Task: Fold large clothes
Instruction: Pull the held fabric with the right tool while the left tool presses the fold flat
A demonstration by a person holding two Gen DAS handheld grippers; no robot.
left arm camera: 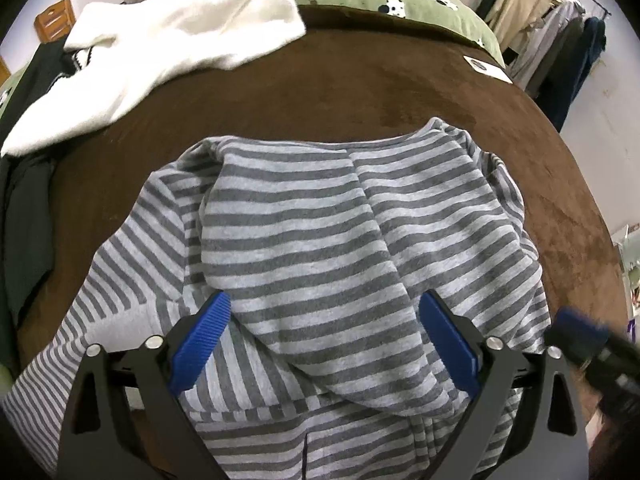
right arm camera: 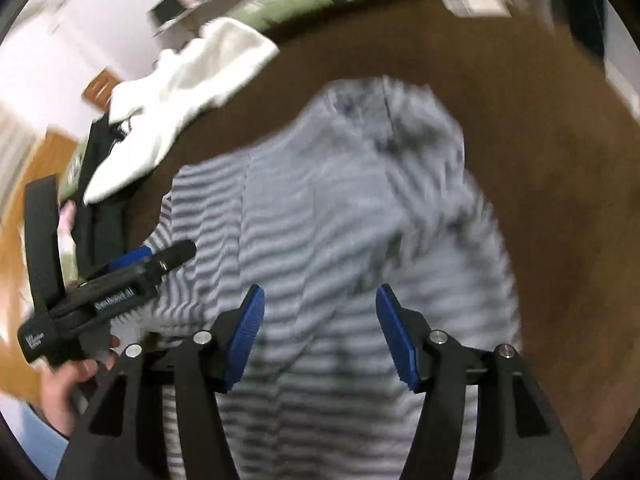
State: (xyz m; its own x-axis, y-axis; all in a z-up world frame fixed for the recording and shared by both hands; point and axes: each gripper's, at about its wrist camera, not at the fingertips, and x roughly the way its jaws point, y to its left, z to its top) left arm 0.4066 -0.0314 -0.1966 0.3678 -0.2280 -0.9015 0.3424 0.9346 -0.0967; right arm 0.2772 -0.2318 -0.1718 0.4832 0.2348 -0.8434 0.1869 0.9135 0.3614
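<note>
Striped grey knit top [left arm camera: 320, 240] spreads directly under both tools on the brown plush cover [left arm camera: 360, 80], its long axis running away from them toward the green pillow [left arm camera: 400, 4]; soft, rumpled, one flap doubled over. Left gripper [left arm camera: 324, 344] hangs released, jaws wide, nothing between them. Right gripper [right arm camera: 320, 332], just beside it, is also parted and empty.
</note>
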